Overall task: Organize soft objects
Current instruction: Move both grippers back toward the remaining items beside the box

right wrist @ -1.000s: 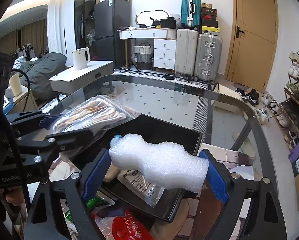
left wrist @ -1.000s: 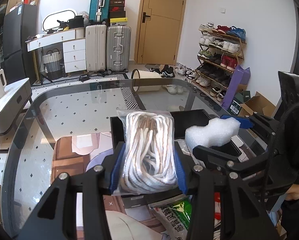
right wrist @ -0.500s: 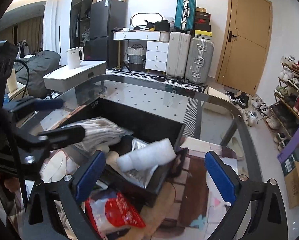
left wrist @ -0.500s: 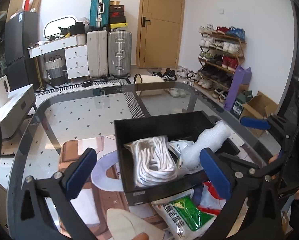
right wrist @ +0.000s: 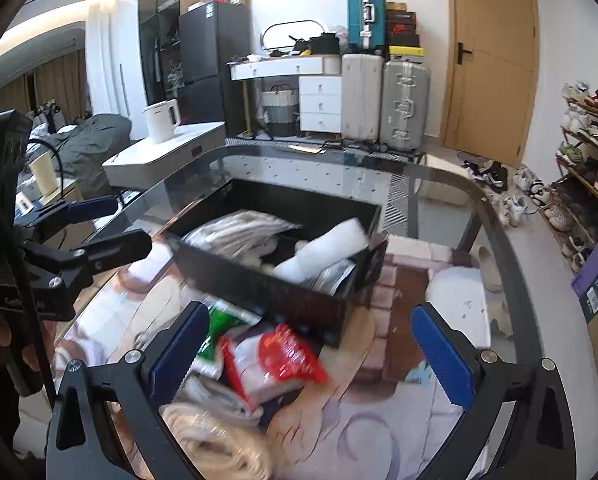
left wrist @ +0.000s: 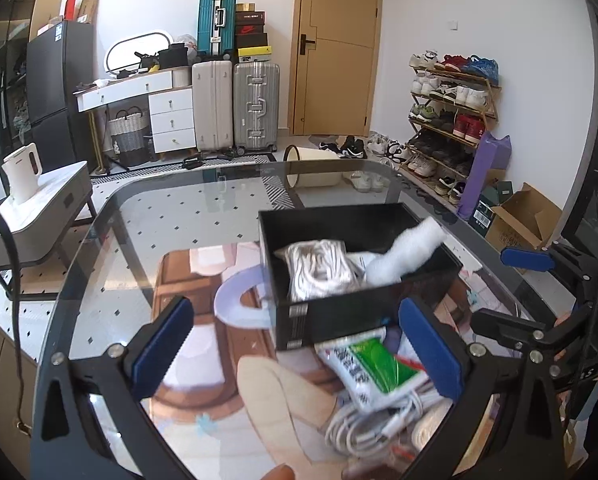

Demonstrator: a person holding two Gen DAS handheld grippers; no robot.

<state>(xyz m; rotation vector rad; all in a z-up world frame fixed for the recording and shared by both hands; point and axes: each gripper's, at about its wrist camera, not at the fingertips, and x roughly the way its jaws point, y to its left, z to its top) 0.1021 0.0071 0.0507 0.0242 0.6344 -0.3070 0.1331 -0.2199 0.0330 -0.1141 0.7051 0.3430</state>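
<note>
A black box (left wrist: 339, 316) (right wrist: 259, 284) stands on the glass table. In it lie a bagged coil of white rope (left wrist: 319, 270) (right wrist: 239, 230) and a white foam piece (left wrist: 407, 250) (right wrist: 323, 250) leaning on the rim. My left gripper (left wrist: 299, 352) is open and empty, in front of the box. My right gripper (right wrist: 307, 344) is open and empty, near the box's front. In front of the box lie a green-and-white packet (left wrist: 371, 368) (right wrist: 215, 328), a red-and-white packet (right wrist: 275, 360), white cables (left wrist: 375, 420) and a bagged cream rope (right wrist: 219, 440).
The glass table's rim (left wrist: 111, 208) curves round at left and far side. A patterned mat (left wrist: 203, 360) lies under the glass. A white side table with a kettle (left wrist: 23, 172) stands at left. Suitcases, a door and a shoe rack (left wrist: 451, 120) are beyond.
Both grippers opened and let go: the rope bag and the foam piece dropped into the black box. Both grippers have since pulled back toward me and lowered over the pile of packets.
</note>
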